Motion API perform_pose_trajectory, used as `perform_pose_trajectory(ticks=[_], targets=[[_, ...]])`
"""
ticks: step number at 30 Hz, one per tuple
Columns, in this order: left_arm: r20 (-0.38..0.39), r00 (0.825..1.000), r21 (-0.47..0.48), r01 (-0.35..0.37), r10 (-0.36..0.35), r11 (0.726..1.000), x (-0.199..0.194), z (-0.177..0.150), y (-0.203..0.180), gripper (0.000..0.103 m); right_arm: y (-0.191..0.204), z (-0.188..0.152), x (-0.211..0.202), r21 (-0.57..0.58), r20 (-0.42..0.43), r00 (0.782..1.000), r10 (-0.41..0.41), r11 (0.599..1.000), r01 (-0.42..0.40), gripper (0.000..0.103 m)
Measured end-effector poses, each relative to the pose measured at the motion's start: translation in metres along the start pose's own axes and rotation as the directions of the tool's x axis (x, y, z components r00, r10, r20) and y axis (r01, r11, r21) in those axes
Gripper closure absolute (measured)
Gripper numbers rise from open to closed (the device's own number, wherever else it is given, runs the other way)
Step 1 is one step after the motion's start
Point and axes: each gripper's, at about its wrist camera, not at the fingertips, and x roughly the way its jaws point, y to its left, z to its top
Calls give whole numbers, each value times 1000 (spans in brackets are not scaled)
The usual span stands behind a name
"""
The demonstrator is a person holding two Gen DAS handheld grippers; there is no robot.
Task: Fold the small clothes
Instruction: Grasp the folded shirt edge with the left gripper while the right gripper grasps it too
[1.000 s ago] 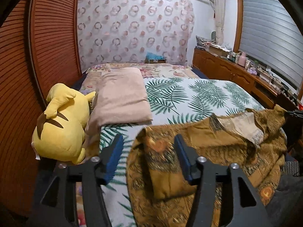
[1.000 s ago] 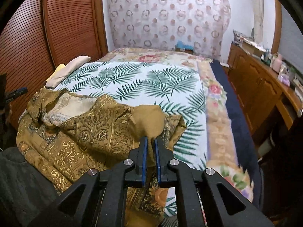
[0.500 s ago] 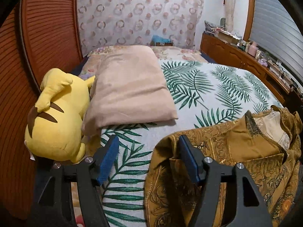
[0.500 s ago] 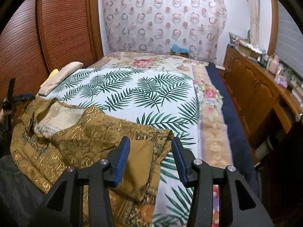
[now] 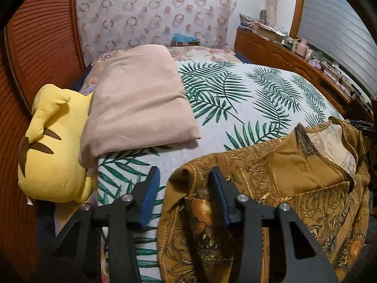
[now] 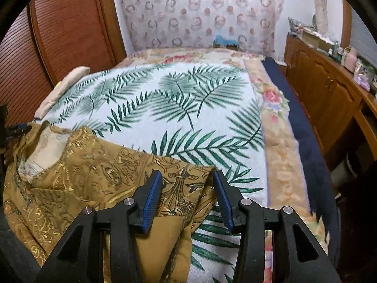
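Palm-leaf bedspread [image 5: 235, 108] covers the bed; the mustard garment [image 5: 282, 188] lies crumpled, its edges between both unclamped grippers, left gripper [image 5: 182, 197] closing, right gripper [image 6: 187, 200] spread.

Matt patterned cloth garment [image 5: 294, 184] on a woven bedspread [image 6: 179, 122]; plush yellow toy [image 5: 54, 146]; slatted wood doors [image 6: 70, 23].

One garment [image 5: 294, 184] lies on one bed [image 5: 235, 108], with one pillow [image 5: 139, 101] and one yellow plush toy [image 5: 51, 148]. Two grippers, left [image 5: 183, 188] and right [image 6: 187, 191], show, each with two fingers.
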Motion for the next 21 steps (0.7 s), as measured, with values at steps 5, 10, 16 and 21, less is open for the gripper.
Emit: perform_pose_trajectory(ticks=[5, 10, 16, 21], targets=[[-15, 1000, -11, 20, -20, 1000, 4, 2, 1, 61, -2, 4, 9, -9, -21, 1000, 5, 1000, -6, 56], [-23, 999, -9, 26, -26, 1000, 7, 4, 1, 61, -4, 11, 12, -21, -25, 1000, -6, 1000, 5, 56], [-26, 999, -1, 26, -26, 1000, 8, 4, 0, 67, 0, 10, 15, -39, -26, 999, -29, 999, 28, 55], [-30, 998, 7, 49, -49, 999, 8, 4, -3, 80, -3, 10, 16, -47, -25, 999, -32, 998, 31, 55]])
